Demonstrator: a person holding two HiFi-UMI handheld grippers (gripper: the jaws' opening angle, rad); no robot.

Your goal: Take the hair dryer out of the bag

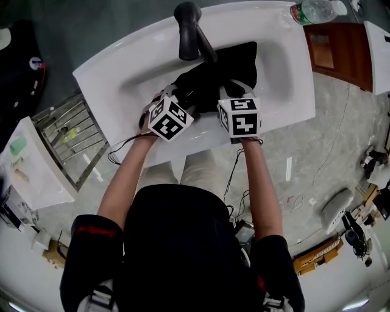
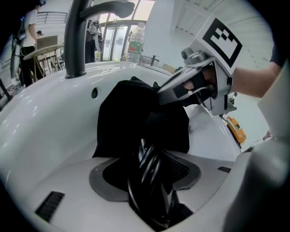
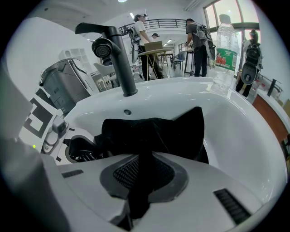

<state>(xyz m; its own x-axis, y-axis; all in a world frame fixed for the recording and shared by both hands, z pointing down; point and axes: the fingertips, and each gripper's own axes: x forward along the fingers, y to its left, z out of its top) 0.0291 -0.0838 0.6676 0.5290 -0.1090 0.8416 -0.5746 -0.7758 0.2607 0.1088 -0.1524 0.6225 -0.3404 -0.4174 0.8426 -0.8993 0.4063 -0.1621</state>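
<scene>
A black fabric bag [image 1: 234, 64] lies in the white sink [image 1: 122, 55], under the black faucet [image 1: 189, 27]. Both grippers sit at the bag's near edge. My left gripper [image 2: 152, 167] is shut on a bundle of glossy black cord loops [image 2: 147, 161] that comes out of the bag [image 2: 131, 118]; the hair dryer's body is hidden. My right gripper [image 3: 142, 167] is shut on a fold of the bag's cloth [image 3: 158, 129]. The left gripper view also has the right gripper [image 2: 159, 93] pinching the bag's upper edge. In the head view, the marker cubes hide both sets of jaws.
A water bottle [image 1: 314, 11] stands on the sink's far right rim. A wire rack [image 1: 70, 137] is on the floor to the left and a wooden cabinet [image 1: 338, 52] to the right. Cables lie on the floor. People [image 3: 195, 41] stand far behind.
</scene>
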